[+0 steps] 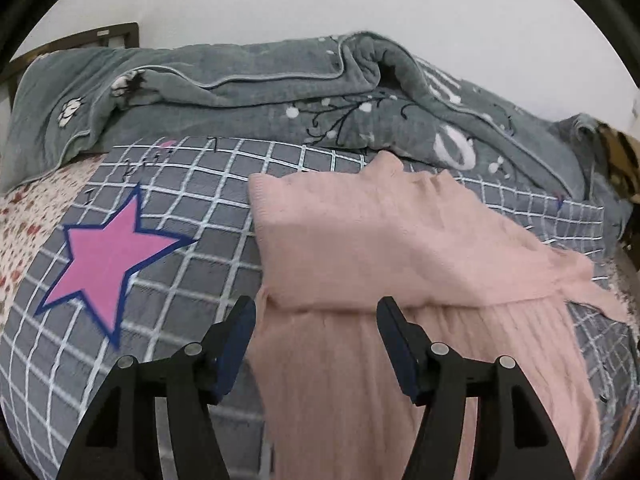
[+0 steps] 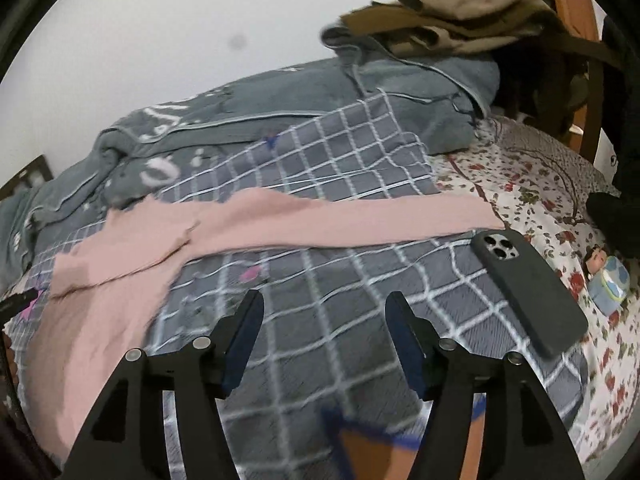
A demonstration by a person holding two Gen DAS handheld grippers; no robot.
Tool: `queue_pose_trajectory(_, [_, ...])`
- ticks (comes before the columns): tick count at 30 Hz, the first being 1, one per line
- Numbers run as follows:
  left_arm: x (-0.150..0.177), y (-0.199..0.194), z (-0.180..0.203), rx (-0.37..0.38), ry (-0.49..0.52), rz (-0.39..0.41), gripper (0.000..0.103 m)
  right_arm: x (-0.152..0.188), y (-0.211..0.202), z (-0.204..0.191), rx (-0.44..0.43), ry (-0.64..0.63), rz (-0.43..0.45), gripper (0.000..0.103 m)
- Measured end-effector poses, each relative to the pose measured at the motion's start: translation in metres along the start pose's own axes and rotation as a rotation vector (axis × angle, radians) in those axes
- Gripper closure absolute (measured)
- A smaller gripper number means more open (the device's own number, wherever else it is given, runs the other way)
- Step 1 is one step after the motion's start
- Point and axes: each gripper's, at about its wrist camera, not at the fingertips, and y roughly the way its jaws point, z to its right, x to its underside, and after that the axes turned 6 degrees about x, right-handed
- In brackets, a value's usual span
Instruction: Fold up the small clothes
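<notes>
- In the left wrist view we see a pink star (image 1: 106, 256) printed on the grid sheet (image 1: 192, 184) at left centre, clear of the tongs.
- The left gripper (image 1: 316, 320) fills the lower middle of that frame, its jaws wide apart and holding nothing.
- The sweater (image 1: 360, 240), pink and ribbed, lies flat on the grid sheet from the centre to the lower right; its near part runs between and under the two fingers (image 1: 240, 332), and the left finger sits just beside the sweater's left edge. We cannot tell whether the pads touch the knit.
- A folded-over flap crosses the sweater just ahead of the fingertips, and one corner trails off toward the right edge of the frame.
- A grey blanket (image 1: 240, 92) is bunched across the top of the frame, behind the sweater.
- In the right wrist view the sweater (image 2: 132, 248) sits at left, with a sleeve (image 2: 360, 216) stretched rightward across the middle of the frame, above the tongs and apart from them.
- The right gripper (image 2: 324, 320) is at lower centre, jaws wide, empty, over bare grid sheet.
- A phone (image 2: 528, 292) lies face down at right, near the sleeve's end, beside a floral sheet (image 2: 532, 196).
- Brown clothes (image 2: 452, 16) are heaped at upper right.
</notes>
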Motion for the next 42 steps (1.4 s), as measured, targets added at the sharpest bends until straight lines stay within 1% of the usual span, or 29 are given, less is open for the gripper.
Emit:
queue_pose_trajectory(5, [-0.011, 0.023, 0.011, -0.016, 0.031, -0.002, 0.042, -0.012, 0.029, 0.014, 0.032, 0.007, -0.003, 0.041])
queue_pose_trajectory(8, [-0.016, 0.037, 0.016, -0.035, 0.049, -0.006, 0.042, -0.018, 0.042, 0.022, 0.031, 0.022, -0.005, 0.041])
queue_pose_trajectory(11, [-0.017, 0.048, 0.018, -0.050, 0.053, -0.021, 0.042, -0.021, 0.053, 0.026, 0.031, 0.028, -0.013, 0.041])
queue_pose_trajectory(14, [-0.013, 0.061, 0.020, -0.080, 0.059, -0.049, 0.042, -0.021, 0.063, 0.031, 0.030, 0.030, -0.024, 0.041])
queue_pose_trajectory(16, [-0.010, 0.062, 0.022, -0.091, 0.075, -0.044, 0.039, -0.020, 0.070, 0.037, 0.025, 0.045, -0.045, 0.041])
queue_pose_trajectory(19, [-0.010, 0.064, 0.024, -0.087, 0.085, -0.047, 0.034, -0.017, 0.077, 0.051, -0.005, 0.101, -0.077, 0.041])
queue_pose_trajectory(23, [-0.009, 0.065, 0.027, -0.097, 0.096, -0.045, 0.032, -0.017, 0.085, 0.066, -0.031, 0.168, -0.086, 0.041])
queue_pose_trajectory(27, [-0.008, 0.065, 0.028, -0.105, 0.100, -0.040, 0.032, -0.028, 0.093, 0.071, -0.050, 0.206, -0.093, 0.041])
queue_pose_trajectory(32, [-0.008, 0.065, 0.028, -0.103, 0.098, -0.040, 0.032, -0.041, 0.110, 0.077, -0.045, 0.224, -0.109, 0.041])
queue_pose_trajectory(35, [-0.008, 0.065, 0.028, -0.103, 0.100, -0.039, 0.032, -0.044, 0.123, 0.081, -0.033, 0.234, -0.150, 0.042])
queue_pose_trajectory(42, [-0.009, 0.064, 0.027, -0.092, 0.092, -0.036, 0.031, -0.049, 0.135, 0.077, 0.021, 0.209, -0.182, 0.043])
